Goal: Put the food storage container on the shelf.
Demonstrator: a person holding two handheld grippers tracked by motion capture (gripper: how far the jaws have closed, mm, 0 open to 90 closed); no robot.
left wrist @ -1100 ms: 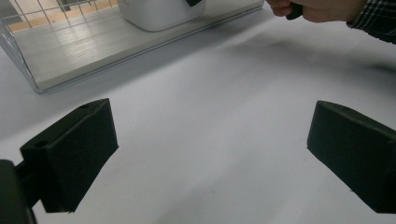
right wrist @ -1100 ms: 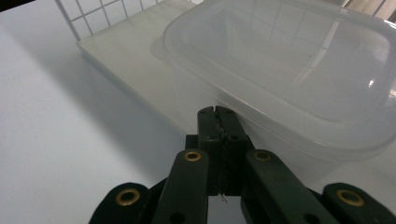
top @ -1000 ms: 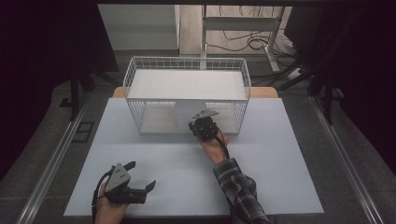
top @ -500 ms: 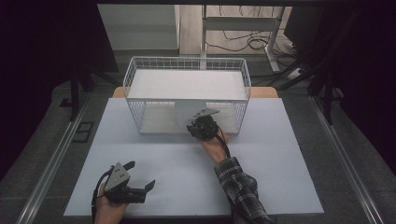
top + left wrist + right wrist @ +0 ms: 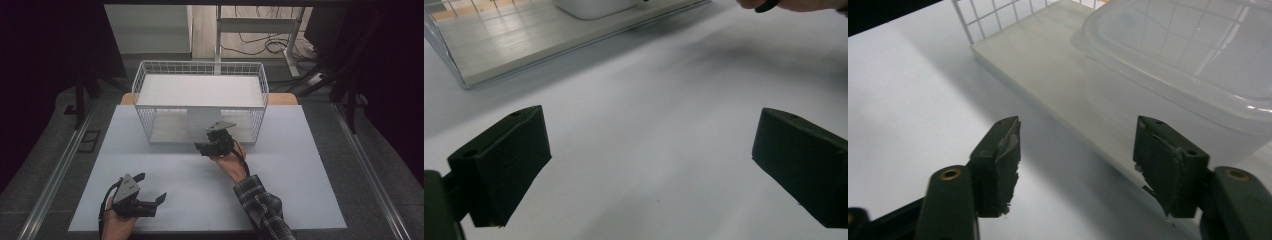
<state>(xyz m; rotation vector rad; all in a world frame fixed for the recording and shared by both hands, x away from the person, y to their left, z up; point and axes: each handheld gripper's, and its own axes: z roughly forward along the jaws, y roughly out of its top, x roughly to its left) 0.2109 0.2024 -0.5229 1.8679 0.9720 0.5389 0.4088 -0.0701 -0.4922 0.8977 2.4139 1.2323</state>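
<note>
While both tools gape empty, the right tool nears the plastic container; misaligned, it might shove it deeper into the wire rack.

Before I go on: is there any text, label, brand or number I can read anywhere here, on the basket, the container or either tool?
None can be read.
Wire basket: no label or tag shows.
Translucent container: no print or embossing visible.
Left tool: plain black pads, no marking.
Right tool: worn pads, no marking.
White tabletop: blank.
</note>
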